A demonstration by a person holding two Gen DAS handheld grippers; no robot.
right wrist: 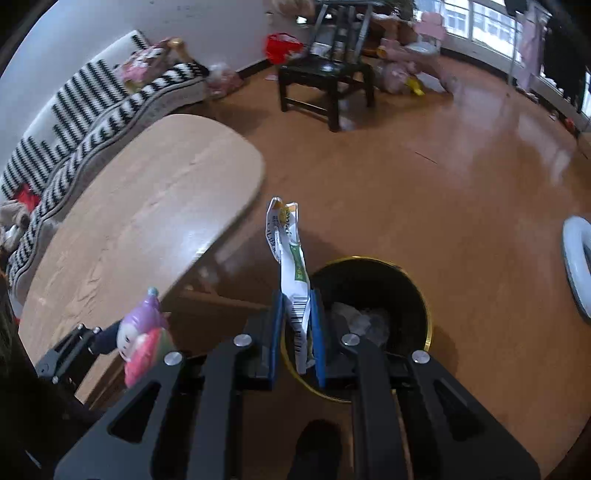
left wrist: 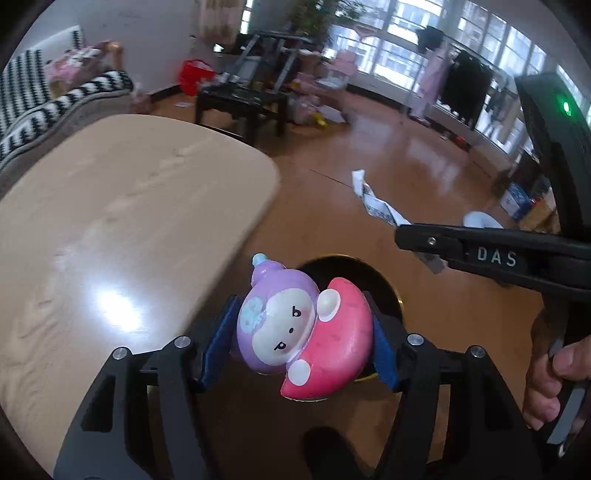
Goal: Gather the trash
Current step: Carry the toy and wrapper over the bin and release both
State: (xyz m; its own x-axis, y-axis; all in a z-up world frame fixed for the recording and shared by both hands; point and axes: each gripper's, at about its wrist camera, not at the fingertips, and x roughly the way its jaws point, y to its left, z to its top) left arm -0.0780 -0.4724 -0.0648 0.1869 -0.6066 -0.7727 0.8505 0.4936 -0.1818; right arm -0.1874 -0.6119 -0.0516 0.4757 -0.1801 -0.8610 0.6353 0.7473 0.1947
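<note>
Clamped in the left tool (left wrist: 304,334) sat a toy figure (left wrist: 303,328), the right tool (right wrist: 297,332) pinching a wrapper (right wrist: 291,266); both hung above the bin (right wrist: 413,295); releasing into it seemed next.

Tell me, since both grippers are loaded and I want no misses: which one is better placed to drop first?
Probably the right. The right gripper holds the wrapper over the black bin's open mouth. The left gripper clamps the toy figure nearer the bin's near rim, beside the table.

Glossy wooden floor (right wrist: 424,192), striped sofa (right wrist: 92,107), bright windows (left wrist: 406,33).
</note>
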